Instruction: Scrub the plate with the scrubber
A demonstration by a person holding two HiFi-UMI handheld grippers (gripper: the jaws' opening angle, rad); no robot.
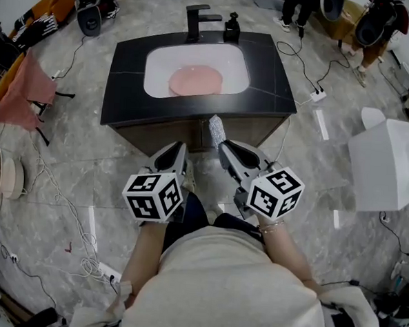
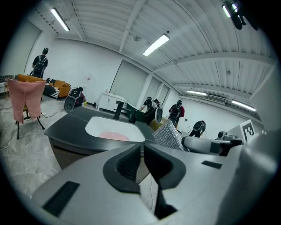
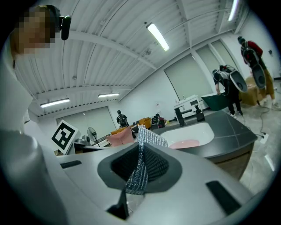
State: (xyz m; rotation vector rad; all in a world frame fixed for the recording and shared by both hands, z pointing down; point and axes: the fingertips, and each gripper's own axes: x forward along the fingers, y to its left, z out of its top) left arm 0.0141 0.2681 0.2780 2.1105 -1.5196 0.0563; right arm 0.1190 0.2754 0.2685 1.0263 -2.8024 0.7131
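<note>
A pink plate (image 1: 196, 80) lies in the white basin (image 1: 155, 63) of a black sink counter (image 1: 126, 85) ahead of me. It also shows as the plate (image 2: 112, 136) and the plate (image 3: 184, 143) in both gripper views. My right gripper (image 1: 223, 145) hovers short of the counter's front edge, shut on a silvery scrubber (image 1: 216, 130) that sticks up past its jaws. That scrubber (image 3: 141, 162) is pinched between the pads. My left gripper (image 1: 180, 149) hangs beside it, shut and empty, well short of the plate. From the left gripper (image 2: 142, 151) the scrubber (image 2: 169, 136) shows to the right.
A black faucet (image 1: 196, 20) and a small black object (image 1: 231, 26) stand at the basin's back. A white box (image 1: 391, 164) stands on the floor to the right, a pink cloth on a rack (image 1: 22, 93) to the left. Cables cross the floor; people stand beyond.
</note>
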